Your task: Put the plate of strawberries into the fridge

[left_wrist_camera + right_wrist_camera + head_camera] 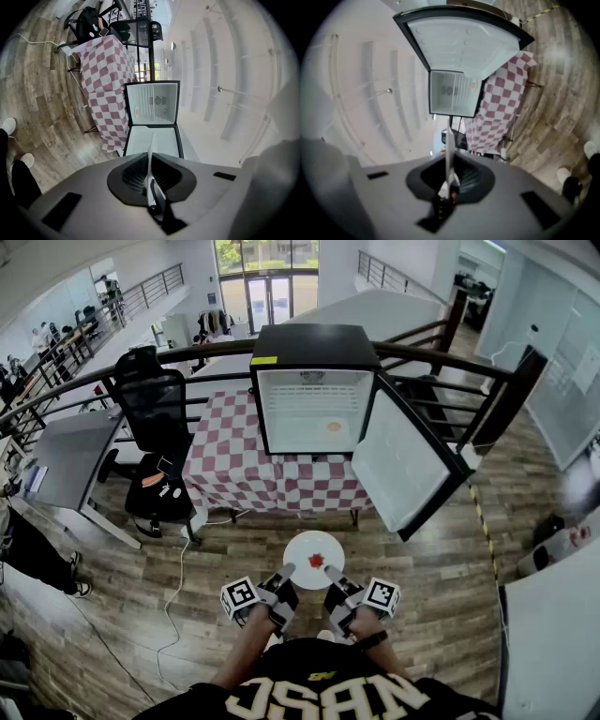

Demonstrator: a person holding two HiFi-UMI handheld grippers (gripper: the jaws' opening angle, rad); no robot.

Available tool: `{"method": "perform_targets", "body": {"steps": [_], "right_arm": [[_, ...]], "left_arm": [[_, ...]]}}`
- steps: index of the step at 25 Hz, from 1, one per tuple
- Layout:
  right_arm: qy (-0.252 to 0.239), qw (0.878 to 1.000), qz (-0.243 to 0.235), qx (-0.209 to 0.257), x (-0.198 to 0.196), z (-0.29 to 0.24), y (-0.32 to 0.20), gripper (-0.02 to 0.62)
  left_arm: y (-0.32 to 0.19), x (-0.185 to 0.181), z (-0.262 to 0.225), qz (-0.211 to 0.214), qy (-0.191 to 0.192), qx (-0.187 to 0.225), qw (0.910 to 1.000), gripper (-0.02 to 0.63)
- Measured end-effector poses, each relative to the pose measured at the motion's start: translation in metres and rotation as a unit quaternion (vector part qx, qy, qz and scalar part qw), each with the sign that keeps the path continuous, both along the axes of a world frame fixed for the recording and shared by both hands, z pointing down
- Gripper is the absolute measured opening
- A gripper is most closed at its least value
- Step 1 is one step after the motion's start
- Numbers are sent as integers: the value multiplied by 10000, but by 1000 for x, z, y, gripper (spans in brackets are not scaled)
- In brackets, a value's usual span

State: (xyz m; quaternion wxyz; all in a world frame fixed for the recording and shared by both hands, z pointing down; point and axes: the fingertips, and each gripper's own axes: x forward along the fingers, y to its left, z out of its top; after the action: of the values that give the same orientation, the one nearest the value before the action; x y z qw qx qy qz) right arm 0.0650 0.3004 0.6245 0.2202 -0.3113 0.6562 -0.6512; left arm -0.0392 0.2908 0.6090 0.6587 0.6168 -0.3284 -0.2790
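While the fridge [314, 390] stands open on its checkered table [234, 474] well ahead of both grippers, the white plate [313, 545] hangs between them, its rim clamped by the left gripper [285, 574] and right gripper [330, 574]; a strawberry [316, 561] sits just beyond their tips.

Open-plan office mezzanine, grey desk [70, 456], black office chair [155, 413], metal railing [441, 358], glass doors [267, 296]

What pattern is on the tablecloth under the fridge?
Red-and-white checks on the tablecloth, clearest in the head view.
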Motion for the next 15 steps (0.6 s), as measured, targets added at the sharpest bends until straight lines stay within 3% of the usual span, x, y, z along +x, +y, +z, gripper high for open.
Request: {"method": "perform_targets", "body": {"steps": [8, 15], "right_arm": [[160, 9996, -134, 189, 46, -7, 3, 43], [19, 9996, -221, 200, 77, -1, 2, 43]], "left_arm": [[5, 44, -2, -81, 156, 6, 9998, 32], [5, 77, 5, 16, 149, -45, 9999, 32]]}}
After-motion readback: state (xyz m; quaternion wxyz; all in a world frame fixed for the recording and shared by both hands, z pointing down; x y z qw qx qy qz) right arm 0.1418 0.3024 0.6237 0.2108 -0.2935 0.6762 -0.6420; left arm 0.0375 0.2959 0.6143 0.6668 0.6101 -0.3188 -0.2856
